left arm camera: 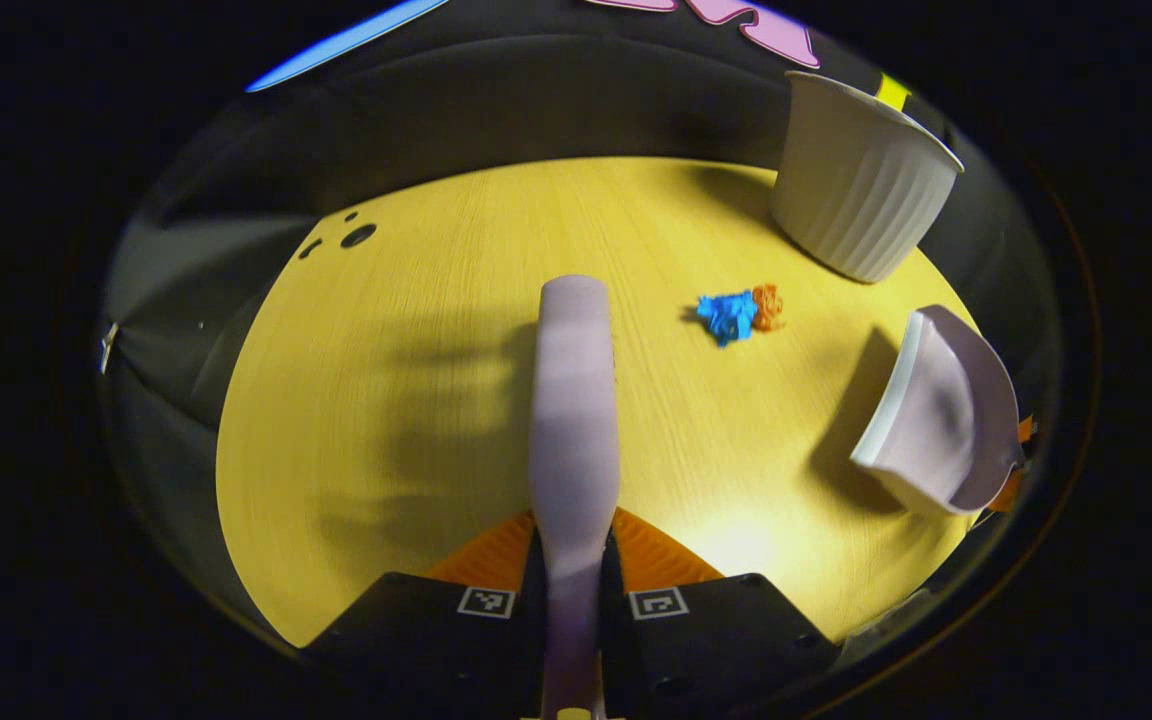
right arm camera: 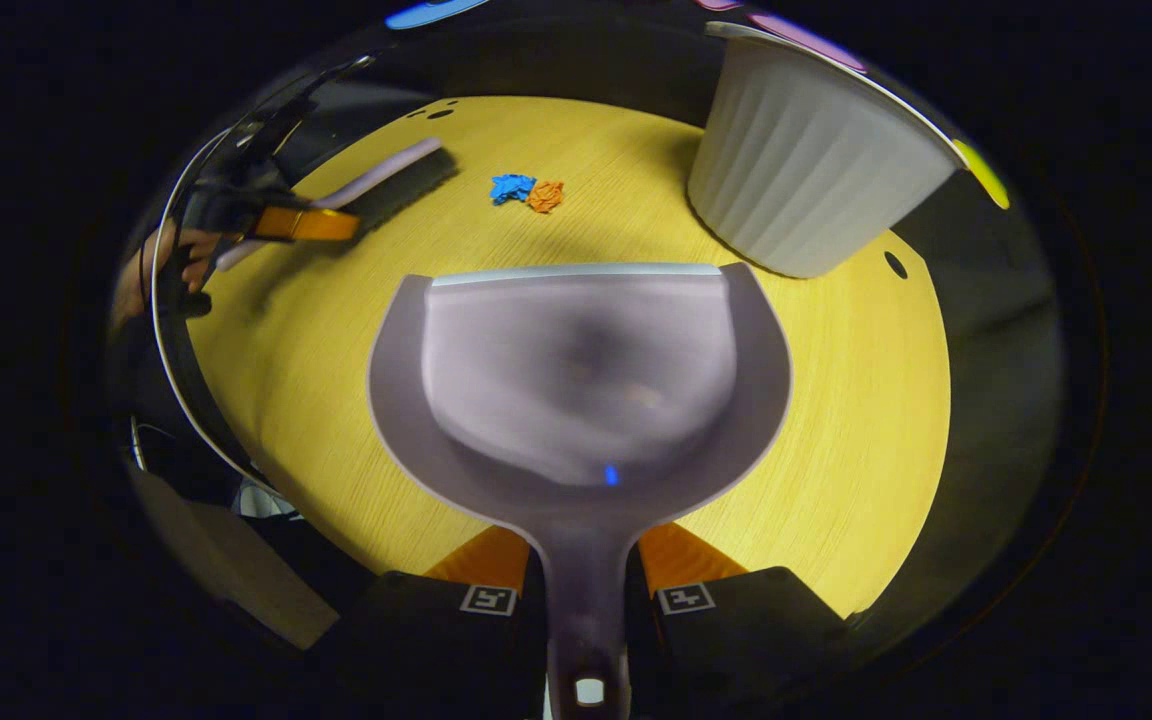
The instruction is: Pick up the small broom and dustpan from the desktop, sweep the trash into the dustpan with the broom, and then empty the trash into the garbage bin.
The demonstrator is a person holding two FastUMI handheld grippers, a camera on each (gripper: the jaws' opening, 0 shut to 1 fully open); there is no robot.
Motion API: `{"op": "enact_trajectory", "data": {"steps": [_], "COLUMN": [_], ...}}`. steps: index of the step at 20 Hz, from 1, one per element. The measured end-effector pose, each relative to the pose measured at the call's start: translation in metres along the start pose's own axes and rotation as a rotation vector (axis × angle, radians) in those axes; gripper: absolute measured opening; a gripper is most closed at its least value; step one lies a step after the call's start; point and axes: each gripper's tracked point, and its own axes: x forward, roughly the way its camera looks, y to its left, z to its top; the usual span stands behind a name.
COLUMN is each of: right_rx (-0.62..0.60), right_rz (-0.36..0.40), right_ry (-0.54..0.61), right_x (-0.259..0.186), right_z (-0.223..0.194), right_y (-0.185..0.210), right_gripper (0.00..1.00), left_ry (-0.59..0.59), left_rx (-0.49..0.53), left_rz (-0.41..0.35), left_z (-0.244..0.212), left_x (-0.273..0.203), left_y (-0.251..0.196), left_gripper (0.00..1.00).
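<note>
One broom [left arm camera: 573, 400], one dustpan [right arm camera: 581, 380] and one ribbed bin [left arm camera: 861, 180] are here. Two trash scraps lie on the worktop [left arm camera: 416, 400]: one blue [left arm camera: 726, 315], one orange [left arm camera: 767, 306]. Two claws, left [left arm camera: 572, 570] and right [right arm camera: 584, 570].

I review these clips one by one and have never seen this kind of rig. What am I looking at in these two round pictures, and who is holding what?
No robot here: a person holds a two-finger gripper in each hand, each carrying a camera that looks along its fingers. In the left gripper view, the left gripper is shut on the broom, seen from behind its handle. In the right gripper view, the right gripper is shut on the dustpan, held above the yellow desktop. That view also shows the person's hand with the broom farther off. On the desktop lie blue trash and orange trash, touching. The white ribbed garbage bin stands behind.
</note>
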Motion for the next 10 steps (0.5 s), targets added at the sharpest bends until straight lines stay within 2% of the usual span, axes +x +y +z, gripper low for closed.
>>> {"op": "enact_trajectory", "data": {"steps": [4,7,10], "right_rx": [-0.019,-0.025,-0.024], "right_rz": [0.013,0.016,0.022], "right_ry": [0.060,0.067,0.070], "right_x": [0.006,0.010,0.008], "right_z": [0.001,0.003,0.005], "right_y": [-0.003,-0.004,-0.004], "right_gripper": [0.36,0.36,0.36], "left_ry": [-0.013,0.017,0.034], "left_rx": [0.116,0.201,0.238], "left_rz": [-0.026,-0.067,-0.127], "left_z": [0.037,0.042,0.041], "left_x": [0.017,0.031,0.041], "left_y": [-0.018,-0.038,-0.051], "left_gripper": [0.27,0.27,0.27]}}
